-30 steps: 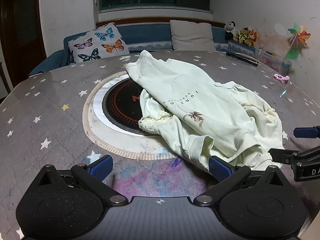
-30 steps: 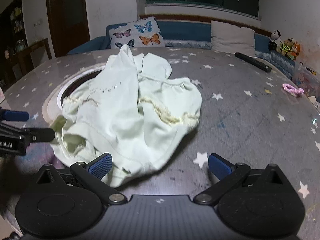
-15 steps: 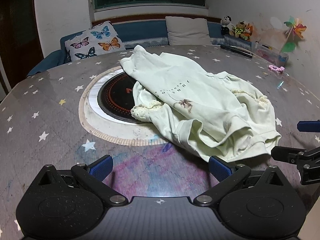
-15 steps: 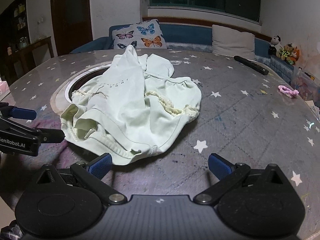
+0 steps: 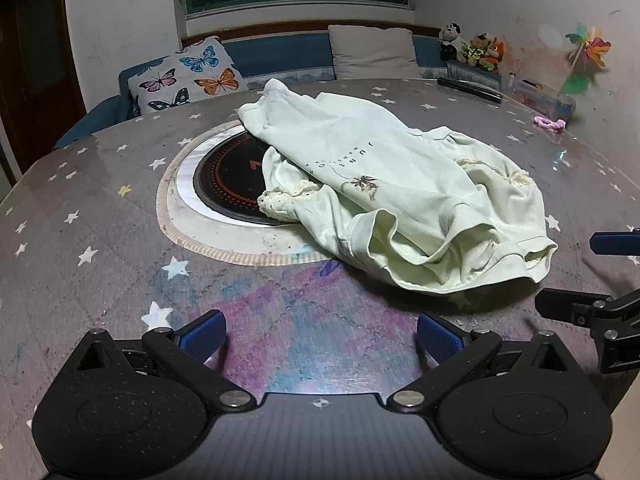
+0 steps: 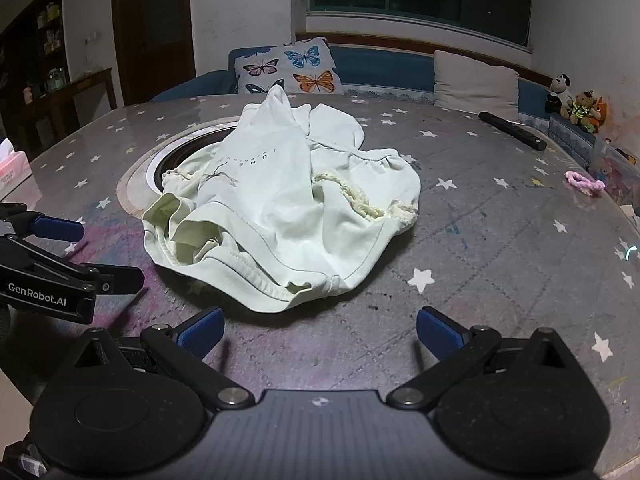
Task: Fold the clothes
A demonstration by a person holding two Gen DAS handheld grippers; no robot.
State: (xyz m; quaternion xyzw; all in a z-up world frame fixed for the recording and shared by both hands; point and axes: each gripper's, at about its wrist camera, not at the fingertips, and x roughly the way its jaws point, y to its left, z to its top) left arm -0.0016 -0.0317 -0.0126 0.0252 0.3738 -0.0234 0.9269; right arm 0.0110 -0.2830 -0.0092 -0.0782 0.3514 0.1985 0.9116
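Note:
A pale green garment [image 5: 400, 188] lies crumpled in the middle of the round star-patterned table [image 5: 80, 216], partly over a dark induction plate [image 5: 228, 184]. It has small lettering, a printed flower and lace trim. In the right wrist view the same garment [image 6: 288, 200] bunches with its hem toward me. My left gripper [image 5: 320, 334] stands open near the table's front edge, short of the hem, holding nothing. My right gripper [image 6: 318, 332] is open too, just before the hem. Each gripper shows at the side of the other's view: the right gripper [image 5: 580, 276] and the left gripper [image 6: 100, 252].
A black remote [image 6: 512, 130] and a pink hair tie [image 6: 584, 182] lie at the table's far right. A tissue box [image 6: 12, 164] sits at the left edge. A blue sofa with a butterfly cushion [image 5: 188, 76] stands behind; soft toys [image 5: 472, 46] line the right wall.
Both grippers have pulled back toward the table's front edge, away from the garment's hem. The garment now lies free, its near edge slumped lower on the table.

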